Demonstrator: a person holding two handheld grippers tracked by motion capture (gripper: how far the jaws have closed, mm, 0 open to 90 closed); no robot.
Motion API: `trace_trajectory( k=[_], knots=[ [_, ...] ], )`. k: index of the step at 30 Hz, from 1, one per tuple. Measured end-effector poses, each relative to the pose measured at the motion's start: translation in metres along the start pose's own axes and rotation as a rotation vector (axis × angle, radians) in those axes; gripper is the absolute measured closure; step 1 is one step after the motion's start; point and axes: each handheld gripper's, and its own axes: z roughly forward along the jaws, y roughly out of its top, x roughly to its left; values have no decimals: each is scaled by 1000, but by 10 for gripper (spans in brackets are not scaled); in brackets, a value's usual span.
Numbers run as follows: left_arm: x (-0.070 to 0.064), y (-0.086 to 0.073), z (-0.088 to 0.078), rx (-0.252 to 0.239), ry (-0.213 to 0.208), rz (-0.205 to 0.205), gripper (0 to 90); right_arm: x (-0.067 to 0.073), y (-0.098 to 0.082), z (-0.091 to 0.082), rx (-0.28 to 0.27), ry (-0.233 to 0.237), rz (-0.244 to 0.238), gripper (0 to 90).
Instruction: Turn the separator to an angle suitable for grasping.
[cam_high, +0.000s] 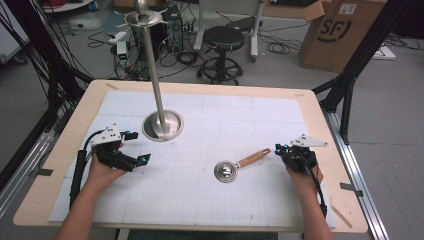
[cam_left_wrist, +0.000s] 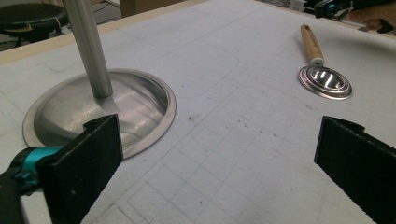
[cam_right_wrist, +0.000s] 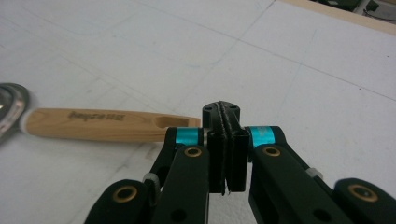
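Note:
A metal ladle lies on the white gridded mat (cam_high: 215, 120), its round bowl (cam_high: 226, 171) toward me and its wooden handle (cam_high: 254, 157) pointing to the far right. My right gripper (cam_high: 278, 149) sits just right of the handle's end with its jaws pressed together and nothing between them. In the right gripper view the shut gripper (cam_right_wrist: 225, 109) stands beside the handle (cam_right_wrist: 102, 123). My left gripper (cam_high: 138, 146) rests at the left of the mat, its jaws spread wide and empty. In the left gripper view, that gripper (cam_left_wrist: 217, 135) faces the ladle (cam_left_wrist: 325, 82).
A tall metal pole (cam_high: 154, 70) rises from a round steel base (cam_high: 162, 125) on the far left of the mat, close to my left gripper. Beyond the wooden table edge (cam_high: 200, 86) stand a black stool (cam_high: 223, 39) and a cardboard box (cam_high: 340, 30), with cables on the floor.

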Motion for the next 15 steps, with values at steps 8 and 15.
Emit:
trace_trajectory(
  k=[8,15],
  knots=[
    [0,0,0,2,1,-1,17,-5,-3,20,49,5,-1,892],
    [0,0,-1,-4,2,-3,17,1,-3,22,69,42,-38,892]
  ],
)
